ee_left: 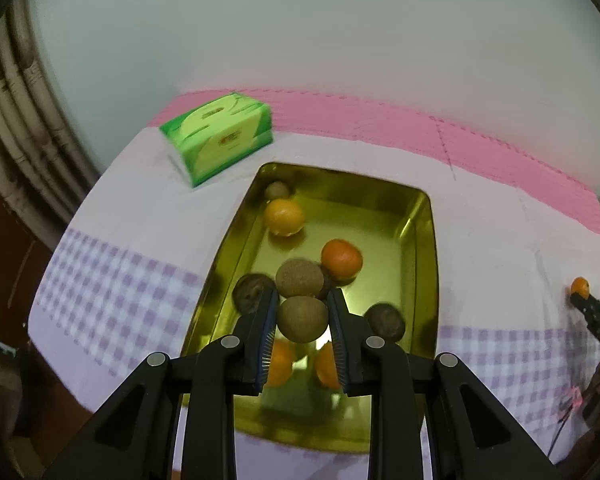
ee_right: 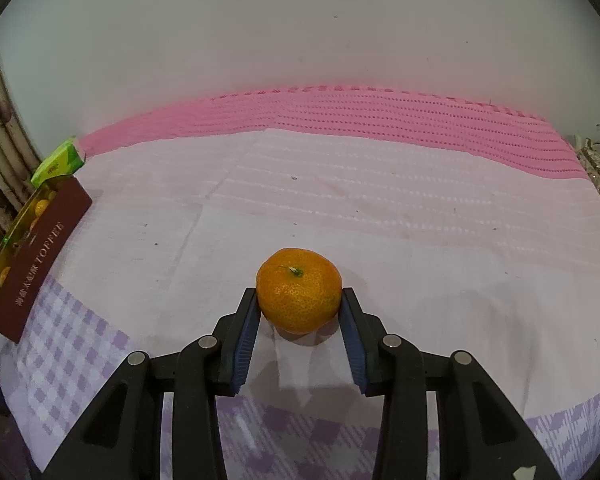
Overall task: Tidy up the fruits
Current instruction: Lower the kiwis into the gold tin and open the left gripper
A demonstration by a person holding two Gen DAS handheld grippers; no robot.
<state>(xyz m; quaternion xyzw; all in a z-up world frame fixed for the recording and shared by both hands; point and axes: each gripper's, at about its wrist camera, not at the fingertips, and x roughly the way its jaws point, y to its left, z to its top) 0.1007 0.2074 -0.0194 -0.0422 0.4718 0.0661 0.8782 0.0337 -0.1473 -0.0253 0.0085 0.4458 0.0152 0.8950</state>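
My left gripper (ee_left: 303, 304) is shut on a brown kiwi (ee_left: 302, 319) and holds it above the gold tin tray (ee_left: 422, 264). In the tray lie another kiwi (ee_left: 299, 278), a small one at the far end (ee_left: 277, 190), two dark brown fruits (ee_left: 252, 292) (ee_left: 385, 322) and oranges (ee_left: 283, 217) (ee_left: 341, 260), with more orange under the fingers. My right gripper (ee_right: 299, 300) is shut on an orange tangerine (ee_right: 299, 290) that rests on the cloth. It also shows at the right edge of the left wrist view (ee_left: 580, 287).
A green tissue box (ee_left: 218, 136) stands behind the tray at the left. The tray's maroon outer wall (ee_right: 40, 256) is at the far left in the right wrist view. A pink mat (ee_right: 340, 120) lines the back along the white wall. The table edge drops off at the left.
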